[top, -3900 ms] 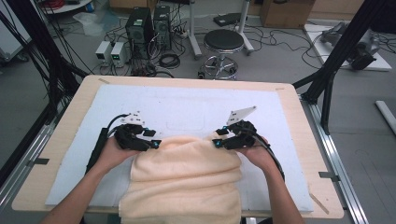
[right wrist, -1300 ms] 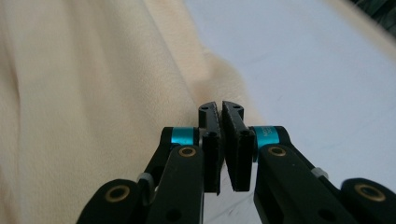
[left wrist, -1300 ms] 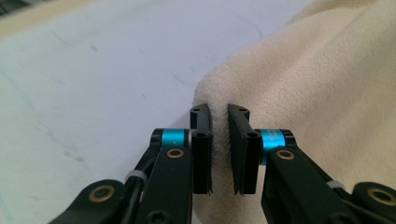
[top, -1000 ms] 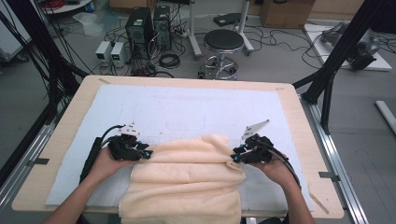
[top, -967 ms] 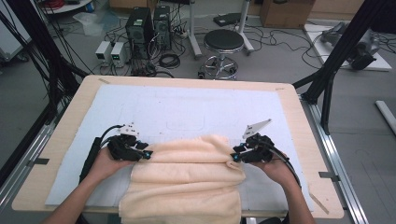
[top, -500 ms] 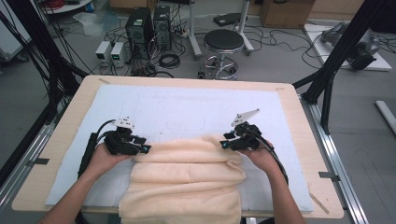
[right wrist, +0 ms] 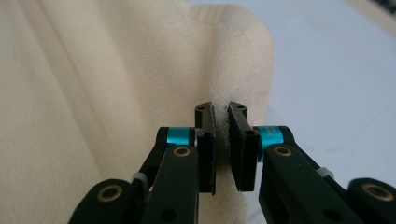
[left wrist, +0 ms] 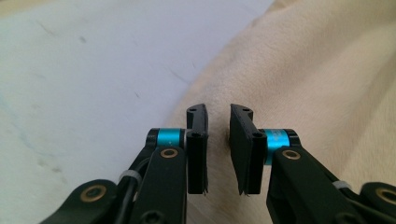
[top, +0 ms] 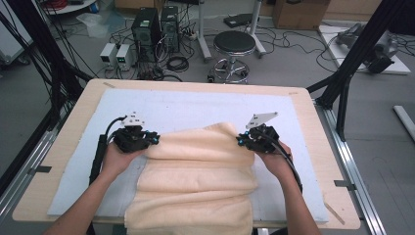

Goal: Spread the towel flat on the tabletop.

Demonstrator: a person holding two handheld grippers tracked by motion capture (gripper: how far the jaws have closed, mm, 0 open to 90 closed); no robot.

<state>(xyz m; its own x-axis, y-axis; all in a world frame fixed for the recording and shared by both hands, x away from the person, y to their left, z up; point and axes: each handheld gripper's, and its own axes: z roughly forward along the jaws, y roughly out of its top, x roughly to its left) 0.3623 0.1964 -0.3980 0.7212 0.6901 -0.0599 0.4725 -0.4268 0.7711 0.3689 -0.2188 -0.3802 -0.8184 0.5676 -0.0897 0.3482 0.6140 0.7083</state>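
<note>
Right now a cream towel [top: 195,181] lies folded on the pale blue mat [top: 186,110] that covers the wooden table [top: 318,127], its near end hanging over the table's front edge. The person's two hands sit at the towel's far corners — the left hand [top: 113,159] at the left side, the right hand [top: 275,161] at the right.

The left tongs [left wrist: 218,135] stand a little open in the left gripper view, a narrow gap between the two black jaws. They hang over the towel's edge, where the cloth meets the mat; nothing shows pinched in the gap.

The right tongs [right wrist: 221,122] are nearly closed, and in the right gripper view a ridge of towel sits squeezed between the jaws — the cloth bunches up just beyond the tips and rounds off at the corner.

Beyond the table, on the floor, stand a round black stool [top: 235,44] and two computer towers [top: 156,27] among loose cables.
</note>
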